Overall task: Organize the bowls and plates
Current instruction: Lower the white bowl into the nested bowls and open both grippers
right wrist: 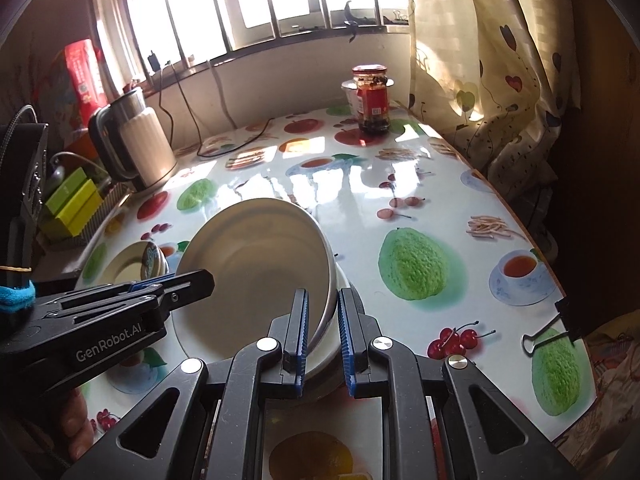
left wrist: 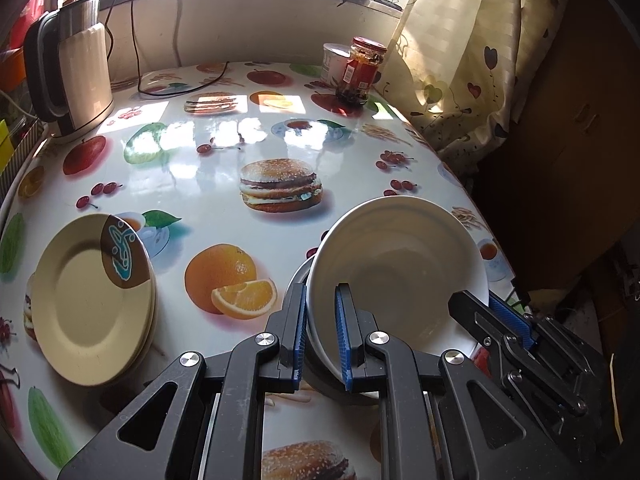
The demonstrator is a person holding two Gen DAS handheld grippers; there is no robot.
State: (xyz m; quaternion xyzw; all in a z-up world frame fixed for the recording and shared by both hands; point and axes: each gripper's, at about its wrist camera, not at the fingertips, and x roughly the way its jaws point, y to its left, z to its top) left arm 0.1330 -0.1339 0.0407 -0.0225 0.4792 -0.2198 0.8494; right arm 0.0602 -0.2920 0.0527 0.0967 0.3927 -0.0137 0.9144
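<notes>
White glazed bowl (left wrist: 400,268), deep and round, tilted up on edge with its opening toward both cameras; it sits over a second white dish (right wrist: 324,356) whose rim shows beneath it. Both at the near edge of the table (left wrist: 224,152), right of the printed orange.

Left gripper (left wrist: 322,332): angled steeply down, black linkage arms, blue ribbed pads. Jaws clamped on the bowl's near-left rim, one pad outside the wall, one inside. In the right wrist view this tool enters from the left, lying almost level, with a fingertip of the person's hand (right wrist: 76,436) under its body and a blue cuff at the frame's edge.

Right gripper (right wrist: 323,336): also pitched downward, same black-and-blue build. Jaws closed on the bowl's right rim, the wall pinched between the pads. From the left wrist view it reaches in from the lower right, one black finger lying across the bowl's inside.

Cream plates (left wrist: 94,300), a short stack, flat and matte, brown patch with a teal pattern on the top one's rim; resting left of the bowl, well apart.

Tabletop glossy, printed with burgers, fruit and teacups, strong window glare. Kettle (left wrist: 76,72) at far left, steel and ribbed cream with a black handle. Glass jar (left wrist: 360,72), red lid and label, far side near the patterned curtain (left wrist: 472,52). Binder clip (right wrist: 548,332) grips the cloth edge.
</notes>
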